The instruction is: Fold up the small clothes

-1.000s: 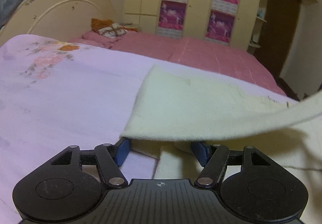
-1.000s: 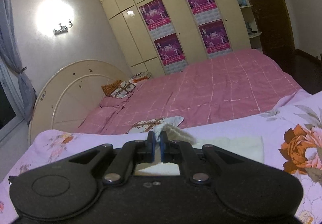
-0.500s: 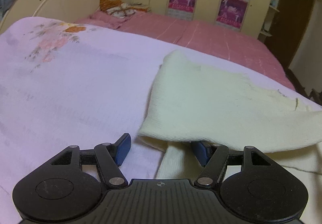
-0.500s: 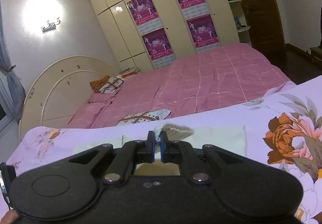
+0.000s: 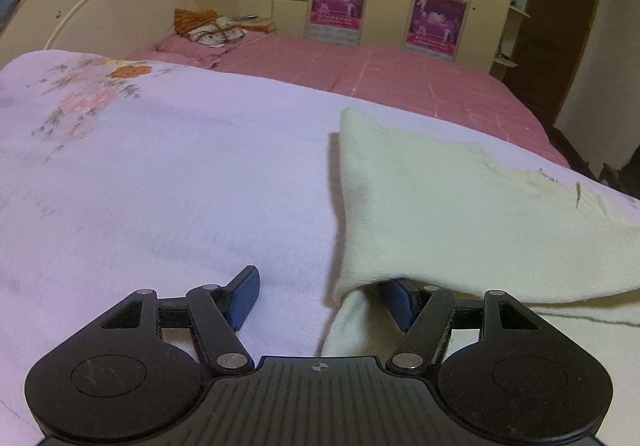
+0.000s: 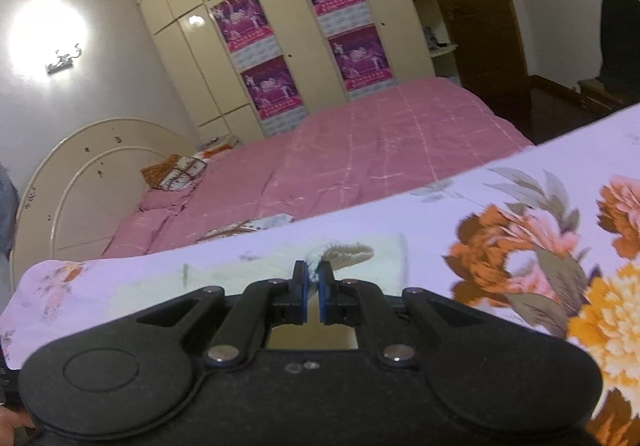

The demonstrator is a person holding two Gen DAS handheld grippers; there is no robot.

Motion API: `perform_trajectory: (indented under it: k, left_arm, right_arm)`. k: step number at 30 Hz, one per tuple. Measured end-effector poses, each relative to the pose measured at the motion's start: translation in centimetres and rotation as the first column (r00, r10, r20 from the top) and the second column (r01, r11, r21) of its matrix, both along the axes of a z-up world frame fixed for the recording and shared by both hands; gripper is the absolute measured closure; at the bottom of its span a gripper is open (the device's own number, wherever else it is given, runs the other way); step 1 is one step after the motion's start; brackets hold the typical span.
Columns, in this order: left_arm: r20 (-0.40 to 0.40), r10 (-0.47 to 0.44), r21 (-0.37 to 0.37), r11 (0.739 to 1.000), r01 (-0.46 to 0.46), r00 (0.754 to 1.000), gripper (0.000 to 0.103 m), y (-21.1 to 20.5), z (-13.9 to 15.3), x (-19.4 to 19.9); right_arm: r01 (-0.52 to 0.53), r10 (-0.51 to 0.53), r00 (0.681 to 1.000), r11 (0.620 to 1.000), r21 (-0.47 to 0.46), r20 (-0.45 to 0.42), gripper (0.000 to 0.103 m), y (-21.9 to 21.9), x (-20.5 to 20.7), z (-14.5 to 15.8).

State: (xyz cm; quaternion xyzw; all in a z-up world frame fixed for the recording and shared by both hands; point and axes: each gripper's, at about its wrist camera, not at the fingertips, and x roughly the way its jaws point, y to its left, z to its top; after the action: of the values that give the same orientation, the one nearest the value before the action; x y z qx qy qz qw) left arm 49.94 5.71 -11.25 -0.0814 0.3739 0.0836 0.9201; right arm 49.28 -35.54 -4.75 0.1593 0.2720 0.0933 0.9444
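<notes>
— Left tool [image 5: 320, 298] first: how do its blue pads stand?

— Well apart. One pad [image 5: 244, 298] rests bare over the lilac flowered sheet [image 5: 168, 173]; the other sits tucked under the raised edge of the cream garment [image 5: 460, 213]. Nothing is pinched between them.

— And the right tool [image 6: 313, 278]?

— Its jaws are drawn together on a frayed, ribbed edge of that same cream garment [image 6: 348, 252], which sticks up just past the tips (a little crumpled tuft).

— Where does the cloth lie?

— On the flowered sheet, towards the right in the left wrist view. A folded-over flap hangs above a lower layer, with a ragged edge at its far right.

— Beyond it?

— A pink bed [image 5: 400, 73], a curved cream headboard [image 5: 120, 1], and wardrobe doors carrying purple posters [image 6: 276, 85].
</notes>
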Motion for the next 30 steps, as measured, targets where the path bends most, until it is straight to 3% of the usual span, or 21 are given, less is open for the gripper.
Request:
perform_trajectory:
  k: [14, 19, 20, 23, 27, 28, 29, 30]
  left_arm:
    - [0.013, -0.035, -0.020, 0.999, 0.036, 0.999, 0.036, 0.7, -0.2, -0.2]
    - [0.050, 0.019, -0.103, 0.995, -0.014, 0.999, 0.036, 2.1, -0.2, -0.6]
    - [0.051, 0.014, -0.095, 0.995, -0.010, 0.999, 0.036, 2.0, -0.3, -0.7]
    - [0.048, -0.041, 0.018, 0.999, 0.041, 0.998, 0.036, 0.4, -0.1, -0.7]
    - [0.115, -0.088, 0.055, 0.995, 0.082, 0.989, 0.036, -0.5, 0.8, -1.4]
    - [0.127, -0.102, 0.069, 0.993, 0.093, 0.987, 0.038, -0.8, 1.1, -1.5]
    - [0.132, -0.116, 0.069, 0.992, 0.108, 0.984, 0.065, -1.0, 1.2, -1.6]
    - [0.125, -0.131, 0.054, 0.991, 0.126, 0.983, 0.079, -1.1, 1.3, -1.5]
  right_arm:
    - [0.012, -0.017, 0.992, 0.999, -0.039, -0.123, 0.097, -1.3, -1.3, -4.0]
    - [-0.005, -0.002, 0.990, 0.999, -0.050, -0.144, 0.097, -0.8, -1.8, -4.6]
    - [-0.007, 0.000, 0.990, 0.999, -0.050, -0.143, 0.097, -0.7, -1.8, -4.6]
    - [-0.016, 0.009, 0.990, 0.999, -0.050, -0.138, 0.097, -0.4, -1.8, -4.4]
    - [-0.019, 0.012, 0.991, 0.999, -0.050, -0.137, 0.097, -0.1, -1.6, -4.5]
    - [-0.019, 0.012, 0.991, 0.999, -0.049, -0.136, 0.097, -0.1, -1.6, -4.5]
    - [-0.020, 0.013, 0.991, 0.999, -0.047, -0.135, 0.097, 0.0, -1.6, -4.5]
    - [-0.021, 0.015, 0.991, 0.999, -0.046, -0.134, 0.097, 0.0, -1.4, -4.5]
